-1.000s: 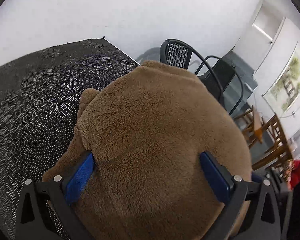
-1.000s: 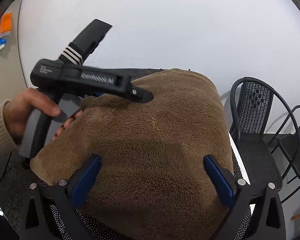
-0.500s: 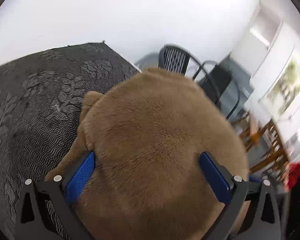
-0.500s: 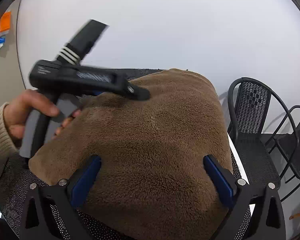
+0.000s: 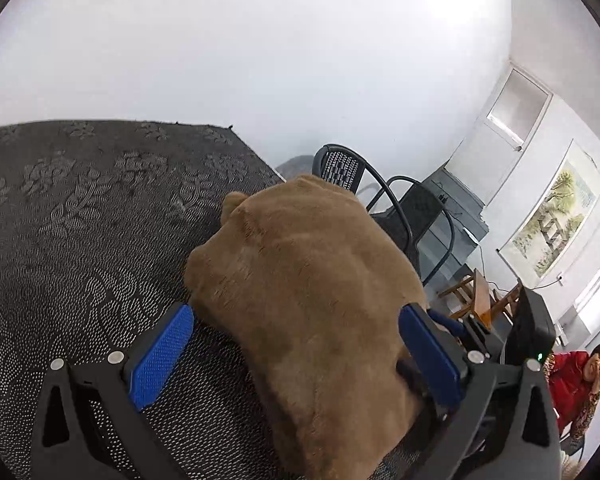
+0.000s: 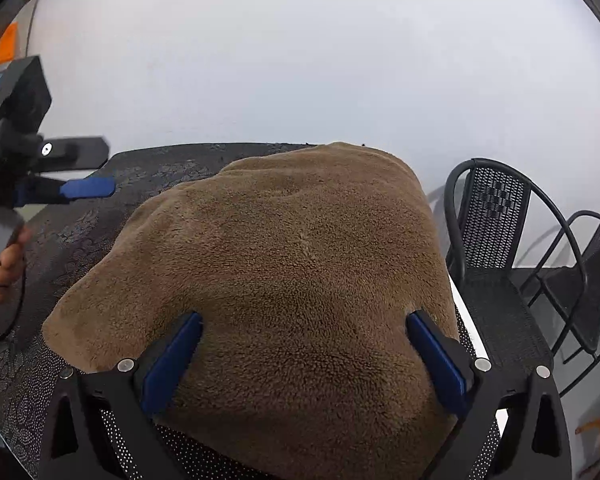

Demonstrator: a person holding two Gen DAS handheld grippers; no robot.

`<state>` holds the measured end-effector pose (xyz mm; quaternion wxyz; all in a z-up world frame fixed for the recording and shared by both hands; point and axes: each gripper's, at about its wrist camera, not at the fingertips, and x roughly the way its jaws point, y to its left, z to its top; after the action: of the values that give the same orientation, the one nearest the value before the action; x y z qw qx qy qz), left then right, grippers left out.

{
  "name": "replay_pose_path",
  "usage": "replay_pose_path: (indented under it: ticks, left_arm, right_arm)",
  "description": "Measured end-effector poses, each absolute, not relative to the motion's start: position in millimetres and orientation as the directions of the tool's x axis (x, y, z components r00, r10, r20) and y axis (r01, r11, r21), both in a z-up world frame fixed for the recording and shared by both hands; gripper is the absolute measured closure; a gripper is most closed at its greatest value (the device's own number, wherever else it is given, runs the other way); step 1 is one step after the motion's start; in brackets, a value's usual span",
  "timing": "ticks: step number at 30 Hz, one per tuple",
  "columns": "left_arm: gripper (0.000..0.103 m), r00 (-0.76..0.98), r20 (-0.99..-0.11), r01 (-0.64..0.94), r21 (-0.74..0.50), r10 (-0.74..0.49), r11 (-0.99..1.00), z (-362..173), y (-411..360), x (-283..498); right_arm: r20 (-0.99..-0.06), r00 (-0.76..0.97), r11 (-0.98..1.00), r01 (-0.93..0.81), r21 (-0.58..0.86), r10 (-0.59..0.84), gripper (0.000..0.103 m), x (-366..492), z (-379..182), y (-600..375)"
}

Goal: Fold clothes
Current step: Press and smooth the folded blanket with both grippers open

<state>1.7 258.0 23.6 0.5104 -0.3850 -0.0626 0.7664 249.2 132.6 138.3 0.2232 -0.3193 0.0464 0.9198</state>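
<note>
The brown fleece garment (image 6: pixel 292 280) is framed (frame centre) by both grippers, left gripper (image 5: pixel 296 356) and right gripper (image 6: pixel 304 360), jaws spread apart.

Dark patterned table, one brown garment on it.

We see the table (image 5: pixel 80 216) covered in a black cloth with a pale dotted floral pattern, its far edge running against the white wall. On it we find the folded brown fleece garment (image 6: pixel 284 280), a thick bundle lying flat toward the right side, its right edge close to the table's white rim (image 6: pixel 466 312). From the left wrist view we see bare patterned cloth stretching away to the left of the bundle.
</note>
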Motion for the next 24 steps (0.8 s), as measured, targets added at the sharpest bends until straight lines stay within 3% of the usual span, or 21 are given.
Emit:
replay_pose_path:
  ticks: [5, 14, 24]
  left_arm:
    - [0.0, -0.134, -0.522, -0.704, -0.548, 0.842, -0.451, 15, 260, -13]
    - [0.0, -0.022, -0.59, -0.637, -0.614, 0.807, -0.466, -15, 308, -43]
    - [0.0, -0.059, -0.676, -0.67, -0.519, 0.734, -0.531, -27, 379, -41]
  right_arm:
    - [-0.615, -0.672, -0.867, -0.497, -0.037, 0.412, 0.001, 247, 138, 136]
    - [-0.619, -0.656, -0.851, -0.524, -0.038, 0.432, 0.001, 243, 137, 133]
    - [-0.648, -0.643, -0.851, -0.525, -0.015, 0.408, 0.0, 236, 135, 142]
